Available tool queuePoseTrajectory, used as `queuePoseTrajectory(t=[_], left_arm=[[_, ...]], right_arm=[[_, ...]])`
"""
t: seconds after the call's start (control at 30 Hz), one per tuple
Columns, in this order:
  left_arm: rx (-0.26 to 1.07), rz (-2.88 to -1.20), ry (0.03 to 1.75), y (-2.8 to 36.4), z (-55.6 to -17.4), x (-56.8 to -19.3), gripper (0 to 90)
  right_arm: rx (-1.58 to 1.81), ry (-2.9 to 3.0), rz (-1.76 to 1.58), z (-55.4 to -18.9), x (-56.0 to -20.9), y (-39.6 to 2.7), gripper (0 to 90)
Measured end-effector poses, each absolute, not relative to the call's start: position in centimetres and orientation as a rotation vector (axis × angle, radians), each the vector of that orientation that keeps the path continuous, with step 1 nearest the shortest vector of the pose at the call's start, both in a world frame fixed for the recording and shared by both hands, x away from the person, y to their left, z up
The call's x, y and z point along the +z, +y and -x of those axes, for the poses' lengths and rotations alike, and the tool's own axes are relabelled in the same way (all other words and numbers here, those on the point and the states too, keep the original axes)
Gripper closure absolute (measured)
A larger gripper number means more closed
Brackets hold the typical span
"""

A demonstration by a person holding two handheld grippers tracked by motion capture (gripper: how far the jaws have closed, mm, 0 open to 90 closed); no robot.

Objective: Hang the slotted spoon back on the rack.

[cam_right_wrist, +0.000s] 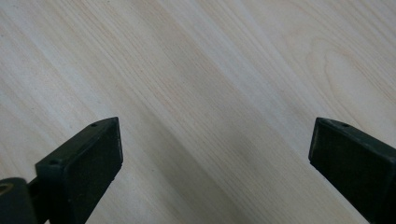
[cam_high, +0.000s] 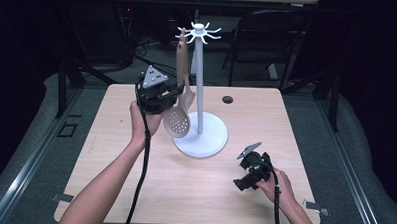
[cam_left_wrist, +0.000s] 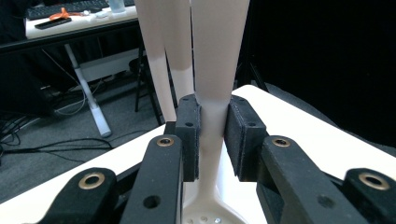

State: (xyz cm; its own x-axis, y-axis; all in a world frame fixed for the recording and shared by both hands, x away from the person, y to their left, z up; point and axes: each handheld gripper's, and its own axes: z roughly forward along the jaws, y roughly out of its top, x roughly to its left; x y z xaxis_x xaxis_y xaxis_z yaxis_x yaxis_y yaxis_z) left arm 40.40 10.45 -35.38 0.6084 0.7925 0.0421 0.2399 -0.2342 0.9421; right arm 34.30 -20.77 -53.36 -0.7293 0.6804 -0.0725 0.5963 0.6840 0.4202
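Right now the beige slotted spoon (cam_high: 179,94) hangs upright in the air, bowl down, just beside the pole of the white utensil stand (cam_high: 201,92), its handle top near the stand's hooks. My left gripper (cam_high: 173,94) has its pads clamped on the spoon's handle (cam_left_wrist: 212,121), just above the perforated bowl. My right gripper (cam_high: 243,184) rests low over the wooden table (cam_high: 266,114), well apart from the stand, jaws spread wide with nothing between them.

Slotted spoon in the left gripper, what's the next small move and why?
Probably lift the slotted spoon a bit higher toward the rack's hooks. The left gripper clamps its handle, whose top sits just below and left of the hooks, not yet hung.
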Motion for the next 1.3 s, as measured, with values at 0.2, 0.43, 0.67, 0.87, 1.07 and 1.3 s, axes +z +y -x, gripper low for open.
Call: queuePoseTrajectory(t=[0.2, 0.43, 0.67, 0.87, 1.07, 1.3], left_arm=[[0.662, -1.77, 0.842, 9.9, -40.4, -35.1, 76.4], [0.668, -1.774, 0.851, 9.5, -40.6, -35.0, 76.4], [0.674, -1.774, 0.866, 9.0, -41.0, -35.0, 76.4], [0.671, -1.787, 0.87, 8.6, -41.5, -35.2, 76.3], [0.671, -1.779, 0.869, 8.5, -41.9, -35.7, 76.0], [0.668, -1.764, 0.859, 8.9, -41.4, -35.8, 59.0]], right_arm=[[0.546, 2.677, -1.037, -34.3, -53.3, -20.7, 2.6], [0.526, 2.681, -1.023, -34.3, -53.3, -20.8, 2.7], [0.532, 2.68, -1.032, -34.3, -53.3, -20.8, 2.7], [0.539, 2.674, -1.035, -34.3, -53.5, -20.8, 2.7], [0.533, 2.682, -1.027, -34.4, -53.4, -20.8, 2.7], [0.528, 2.683, -1.02, -34.3, -53.3, -20.8, 2.7]])
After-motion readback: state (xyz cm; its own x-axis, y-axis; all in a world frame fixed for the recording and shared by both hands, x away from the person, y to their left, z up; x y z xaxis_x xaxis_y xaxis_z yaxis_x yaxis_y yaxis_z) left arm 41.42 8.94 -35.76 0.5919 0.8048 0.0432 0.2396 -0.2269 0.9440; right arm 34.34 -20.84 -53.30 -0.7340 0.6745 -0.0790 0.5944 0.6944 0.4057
